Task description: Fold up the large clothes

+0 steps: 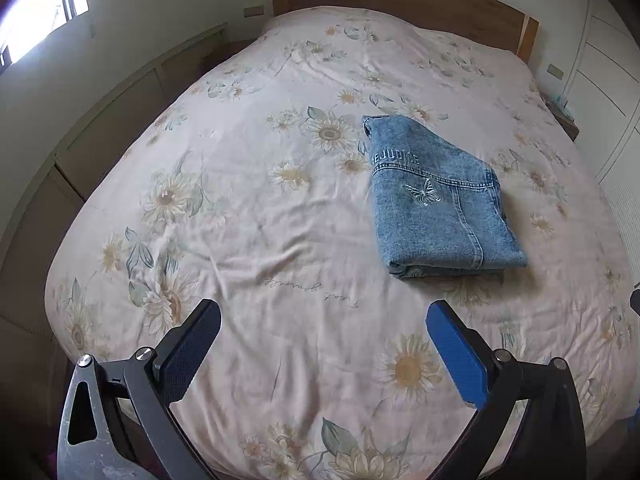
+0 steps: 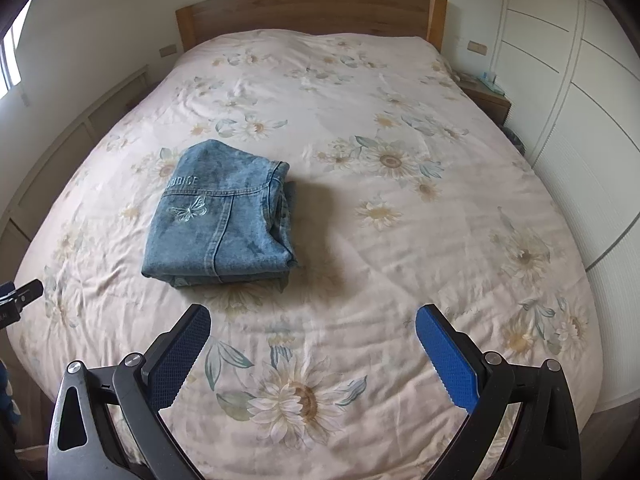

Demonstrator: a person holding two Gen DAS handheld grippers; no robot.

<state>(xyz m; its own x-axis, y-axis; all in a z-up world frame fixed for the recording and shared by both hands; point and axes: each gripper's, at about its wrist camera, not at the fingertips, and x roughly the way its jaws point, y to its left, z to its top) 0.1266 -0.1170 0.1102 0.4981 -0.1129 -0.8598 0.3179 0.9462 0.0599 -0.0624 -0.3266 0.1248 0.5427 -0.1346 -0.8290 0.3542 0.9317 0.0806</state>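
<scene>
A wooden headboard [image 2: 308,8] closes the far end of the bed [image 2: 360,92], a small nightstand [image 2: 486,98] sits at its far right corner, and white wardrobe doors [image 2: 580,92] run down the right side. Low panelling [image 1: 100,128] lines the left wall under a bright window [image 1: 36,16]. Nothing lies on the floral bedspread [image 1: 248,208] between either gripper and the garment.

The near half of the bed is bare cloth, lightly creased, with wide room to the right of the garment and to its left.

The folded denim jacket [image 2: 218,216] lies flat on the bedspread about mid-bed, a compact rectangle with stacked layers showing along its right and near edges, a stitched butterfly and lettering on top.

The left gripper [image 1: 322,360] hovers near, jaws spread wide, holding nothing. The right gripper [image 2: 314,356] is likewise spread wide and empty.
</scene>
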